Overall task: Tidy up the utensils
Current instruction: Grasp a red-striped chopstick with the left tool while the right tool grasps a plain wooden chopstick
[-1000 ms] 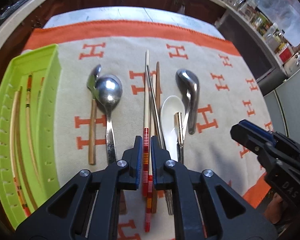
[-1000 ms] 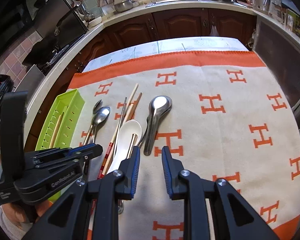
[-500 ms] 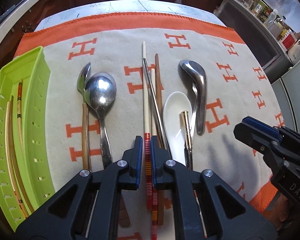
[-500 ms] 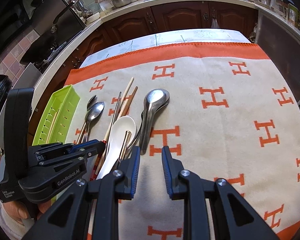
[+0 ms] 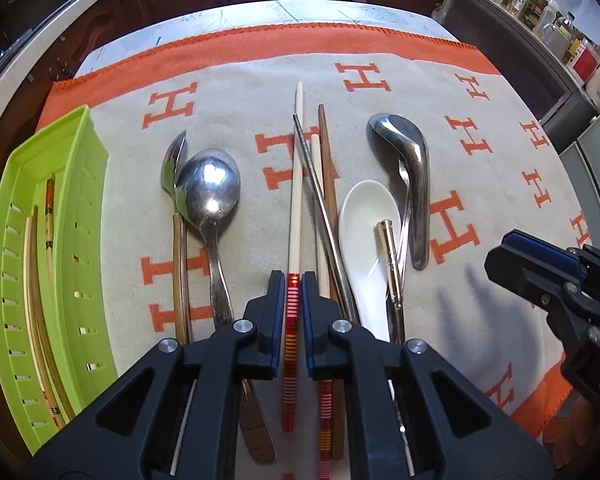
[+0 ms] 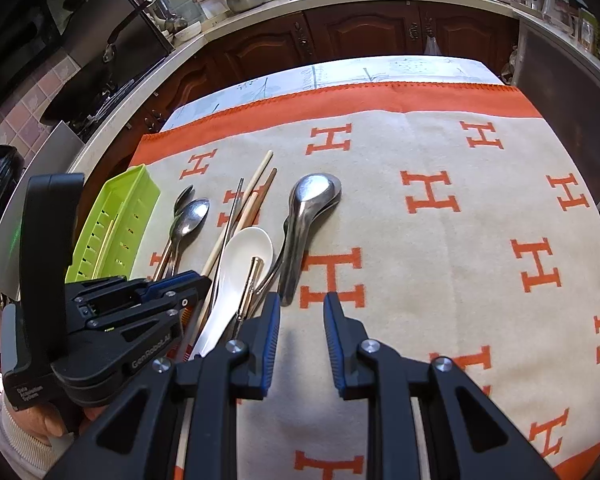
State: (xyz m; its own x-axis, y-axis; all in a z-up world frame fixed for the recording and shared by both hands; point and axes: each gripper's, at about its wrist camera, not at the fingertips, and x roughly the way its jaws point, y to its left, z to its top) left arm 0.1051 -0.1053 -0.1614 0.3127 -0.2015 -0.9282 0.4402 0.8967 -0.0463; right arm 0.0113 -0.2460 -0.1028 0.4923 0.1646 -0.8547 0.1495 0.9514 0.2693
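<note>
matt woven cloth point(image 5: 228, 76) in beige and orange, glossy polished metal spoons point(image 5: 210, 190), smooth shiny white ceramic-looking spoon point(image 5: 366, 216), pale wood chopstick point(image 5: 296, 184) with red lacquered banding, glossy green plastic tray point(image 5: 80, 216), matt black plastic grippers point(image 5: 291, 304), varnished dark wood cabinets point(image 6: 380, 36)

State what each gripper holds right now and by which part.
The left gripper is shut on the cream chopstick, gripping its red-striped handle section. The right gripper is open and holds nothing.

The left gripper point(image 6: 202, 280) reads "GenRobot.AI"; orange "H"s pattern the cloth point(image 6: 440, 216).
</note>
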